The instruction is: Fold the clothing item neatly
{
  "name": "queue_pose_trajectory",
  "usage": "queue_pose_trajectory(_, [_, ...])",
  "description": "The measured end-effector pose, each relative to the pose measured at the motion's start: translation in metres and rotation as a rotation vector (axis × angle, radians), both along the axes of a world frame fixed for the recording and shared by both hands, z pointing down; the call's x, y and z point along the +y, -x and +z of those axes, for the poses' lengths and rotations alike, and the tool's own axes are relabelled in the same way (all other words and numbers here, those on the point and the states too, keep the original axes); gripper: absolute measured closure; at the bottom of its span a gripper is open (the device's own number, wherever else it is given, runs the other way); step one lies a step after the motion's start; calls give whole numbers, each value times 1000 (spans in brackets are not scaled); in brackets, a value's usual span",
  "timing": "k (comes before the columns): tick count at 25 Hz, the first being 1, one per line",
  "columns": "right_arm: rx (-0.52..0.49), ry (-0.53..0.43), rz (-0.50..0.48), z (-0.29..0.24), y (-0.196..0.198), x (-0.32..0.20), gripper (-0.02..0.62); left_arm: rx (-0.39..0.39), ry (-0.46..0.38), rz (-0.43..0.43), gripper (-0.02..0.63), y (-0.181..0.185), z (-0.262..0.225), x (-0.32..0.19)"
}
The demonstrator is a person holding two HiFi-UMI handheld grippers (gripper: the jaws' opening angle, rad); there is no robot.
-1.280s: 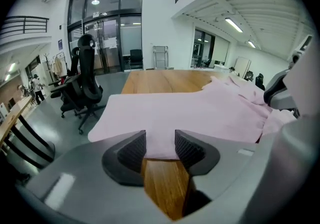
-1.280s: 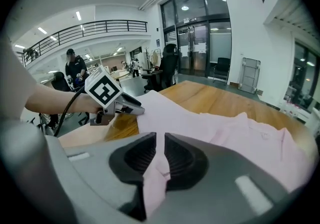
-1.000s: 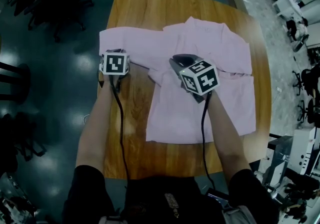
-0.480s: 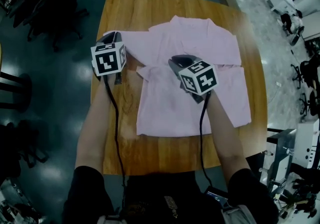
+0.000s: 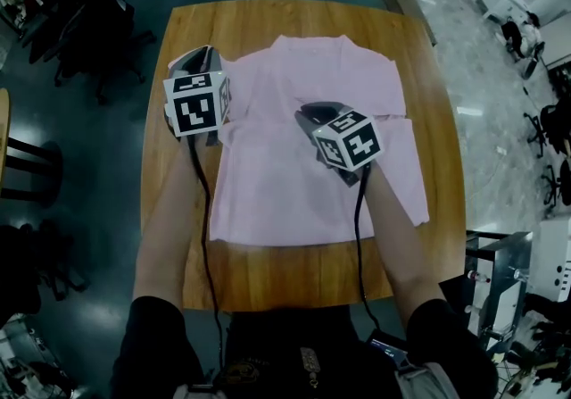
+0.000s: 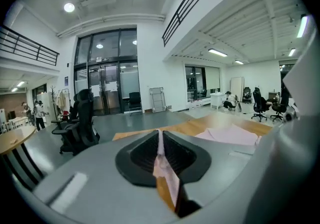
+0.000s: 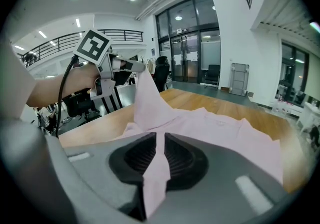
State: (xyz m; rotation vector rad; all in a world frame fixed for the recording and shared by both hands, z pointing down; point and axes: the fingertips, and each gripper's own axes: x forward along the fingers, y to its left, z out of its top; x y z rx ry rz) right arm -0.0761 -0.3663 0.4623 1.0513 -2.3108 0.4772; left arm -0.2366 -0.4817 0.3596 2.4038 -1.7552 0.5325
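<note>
Left tool (image 6: pixel 160 144): jaws pressed nearly together, with a thin strip of pink cloth pinched in the slit between them. The cloth runs down through the jaw gap toward the camera.

Right tool (image 7: pixel 159 157): jaws likewise drawn close on a narrow fold of the same pink cloth, which hangs down below the pads.

Shirt (image 5: pixel 312 187): pale pink, spread over the middle of the tabletop (image 5: pixel 268 277), collar end on the far side, hem toward the person. Most of it lies flat. In the right gripper view, one part on the left side rises in a peaked tent from the flat body up to the left tool, clear of the wood. The right tool sits low over the shirt's middle, its pinch of cloth barely raised.

Head view: left tool stands at the shirt's upper left edge, right tool near the centre, the two well apart. A bare forearm (image 5: pixel 169 228) runs back from each tool, with a dark cable alongside.

Surroundings: round-cornered wooden tabletop on a dark glossy floor (image 5: pixel 80 138). Black office chair (image 6: pixel 80 123) beyond the tabletop's edge, glass doors behind it.
</note>
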Motion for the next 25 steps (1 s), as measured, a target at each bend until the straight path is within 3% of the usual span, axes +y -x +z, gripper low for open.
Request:
queue_pose_trajectory(10, [12, 37, 64, 14, -105, 17, 541, -236, 21, 171, 571, -166, 55, 11])
queue_pose_trajectory(16, [25, 68, 110, 33, -166, 25, 541, -426, 167, 409, 545, -261, 151, 37])
queue_pose_trajectory(20, [20, 79, 100, 45, -183, 21, 541, -425, 238, 506, 490, -292, 179, 58])
queue_pose_trajectory(25, [20, 75, 64, 56, -171, -4, 540, -411, 258, 469, 506, -277, 185, 53])
